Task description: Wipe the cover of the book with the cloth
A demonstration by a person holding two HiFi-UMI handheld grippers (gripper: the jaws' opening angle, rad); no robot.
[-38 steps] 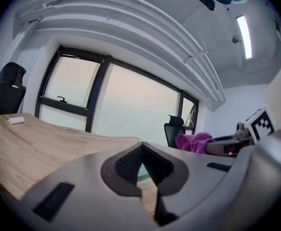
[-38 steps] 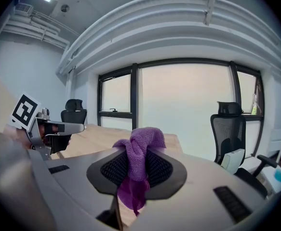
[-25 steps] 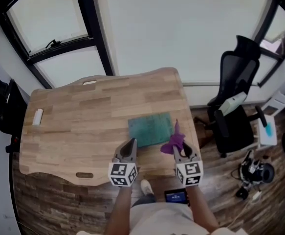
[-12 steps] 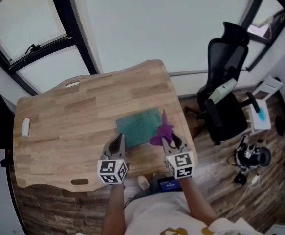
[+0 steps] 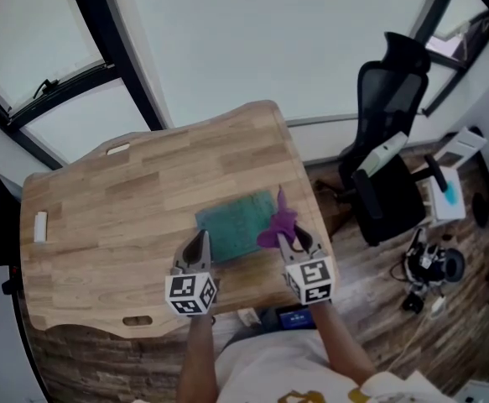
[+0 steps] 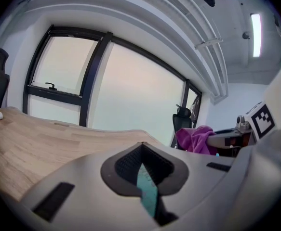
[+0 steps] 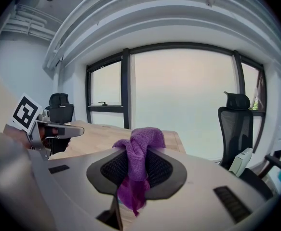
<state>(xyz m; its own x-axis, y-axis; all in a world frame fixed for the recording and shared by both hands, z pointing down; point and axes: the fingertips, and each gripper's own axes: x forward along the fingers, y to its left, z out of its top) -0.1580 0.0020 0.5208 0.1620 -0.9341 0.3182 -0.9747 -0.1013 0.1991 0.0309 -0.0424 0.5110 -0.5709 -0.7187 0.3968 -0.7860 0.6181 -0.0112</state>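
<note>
Lying cover-up on the table (image 5: 101,217), the book (image 5: 231,225) is sitting just ahead of and between the two jaw pairs. The right gripper (image 5: 289,242) is pinching the cloth (image 5: 278,223), which is bunching above its tips, seemingly ready to sweep. The left gripper (image 5: 197,246) is keeping its jaws closed on nothing, probably to steady the book. Bare tabletop is stretching left of the left jaws, while the table edge is running close beside the right jaws.

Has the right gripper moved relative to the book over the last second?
Yes, slightly. The right gripper, shut on the cloth, has edged away from the person along the right edge of the book. The cloth's tip is now about level with the book's far corner.
</note>
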